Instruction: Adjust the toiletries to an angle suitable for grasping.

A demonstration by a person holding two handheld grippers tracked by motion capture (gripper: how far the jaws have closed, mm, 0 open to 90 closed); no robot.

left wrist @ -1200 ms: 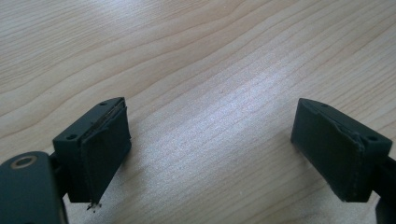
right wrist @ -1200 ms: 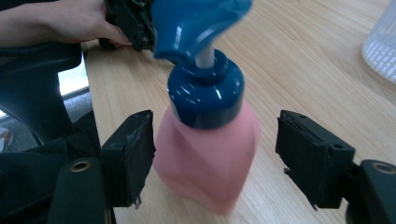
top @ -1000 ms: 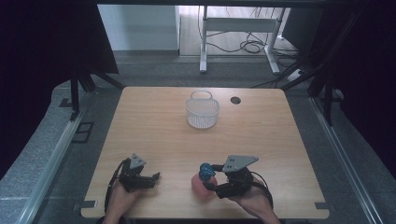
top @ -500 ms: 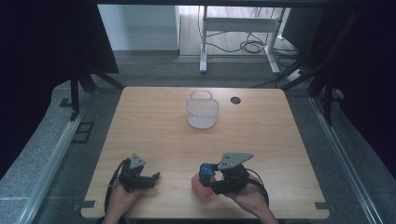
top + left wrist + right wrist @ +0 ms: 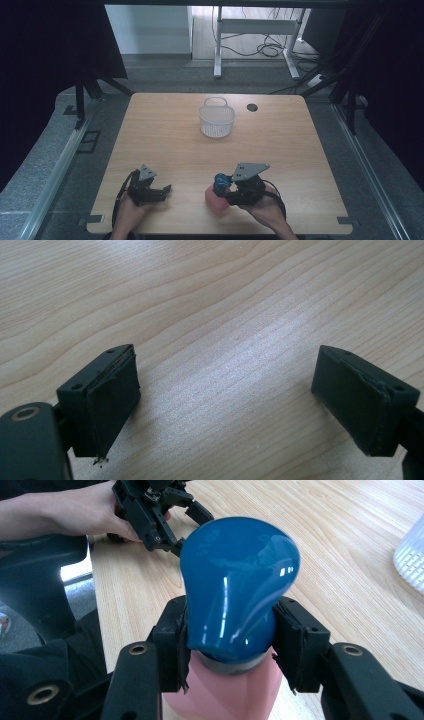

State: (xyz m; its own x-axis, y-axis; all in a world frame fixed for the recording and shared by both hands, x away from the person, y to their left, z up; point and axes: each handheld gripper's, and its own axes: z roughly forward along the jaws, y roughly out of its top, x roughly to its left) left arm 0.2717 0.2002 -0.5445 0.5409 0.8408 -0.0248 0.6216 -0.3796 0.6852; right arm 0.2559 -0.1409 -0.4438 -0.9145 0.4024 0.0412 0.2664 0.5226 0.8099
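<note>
A blue bulb-shaped piece (image 5: 235,595) stands on a pink base (image 5: 225,692). My right gripper (image 5: 230,645) is shut on the bulb's lower neck, jaws pressed on both sides. In the high view the blue bulb (image 5: 220,182) and pink base (image 5: 215,199) sit near the table's front edge, just left of the right gripper (image 5: 231,192). My left gripper (image 5: 162,191) rests on the table at the front left, open, with bare wood between its pads (image 5: 112,395). The left gripper (image 5: 175,517) also lies beyond the bulb in the right gripper view.
A white mesh basket (image 5: 216,118) with a handle stands at the table's middle back. A dark round hole (image 5: 251,107) lies to its right. The wooden table (image 5: 280,145) has dark floor and metal rails around it.
The right gripper with the blue bulb has shifted slightly left and toward the front edge. The left gripper has not moved.
</note>
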